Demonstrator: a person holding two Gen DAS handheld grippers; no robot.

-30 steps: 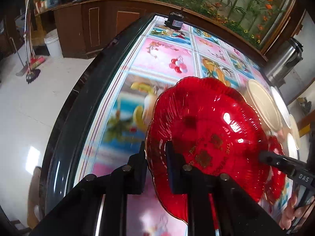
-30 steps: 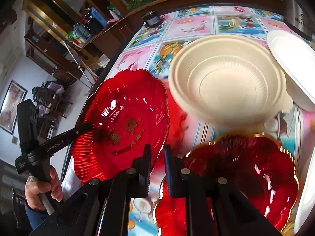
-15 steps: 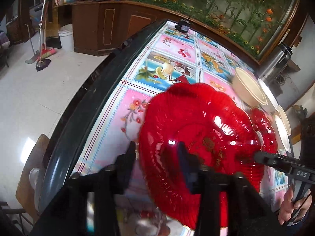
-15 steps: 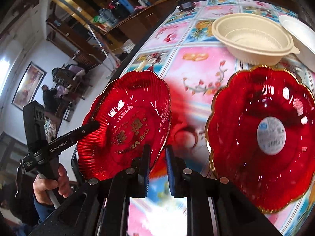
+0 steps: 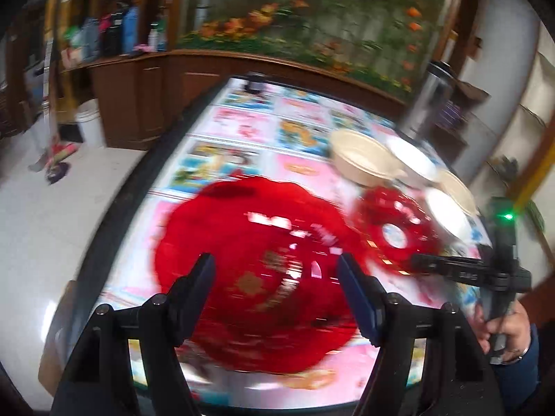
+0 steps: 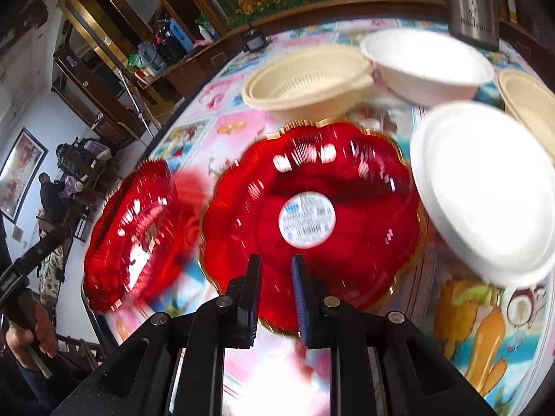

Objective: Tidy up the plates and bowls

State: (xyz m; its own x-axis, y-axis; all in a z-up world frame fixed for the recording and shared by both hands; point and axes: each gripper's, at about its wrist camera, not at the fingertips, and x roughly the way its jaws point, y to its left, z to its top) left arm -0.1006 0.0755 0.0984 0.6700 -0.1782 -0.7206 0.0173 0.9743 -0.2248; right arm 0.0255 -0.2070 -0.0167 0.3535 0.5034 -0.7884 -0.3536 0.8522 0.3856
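Observation:
My left gripper (image 5: 274, 260) hangs over a red scalloped plate (image 5: 256, 270); its jaws are opening and the pads touch nothing. That plate (image 6: 135, 239) sits blurred by the table's left edge; I cannot tell whether it lies flat. A second red plate (image 6: 312, 215) with a round white sticker lies to its right. My right gripper (image 6: 275, 263) is shut to a narrow slit over that plate's near rim, and no grip shows. Behind stand a cream bowl (image 6: 305, 79), a white bowl (image 6: 426, 66), another white bowl (image 6: 482, 187) and a cream one (image 6: 530, 104).
The table (image 5: 242, 128) has a picture-print cloth and a dark curved edge (image 5: 114, 208), with floor below on the left. A steel urn (image 6: 471, 0) stands at the far right and a small black object (image 6: 255, 40) at the far edge. A hand (image 5: 510, 326) holds the right gripper.
My left gripper has opened and let go of the red plate, then drawn back and up. My right gripper has swung right, from that plate's rim to over the stickered plate.

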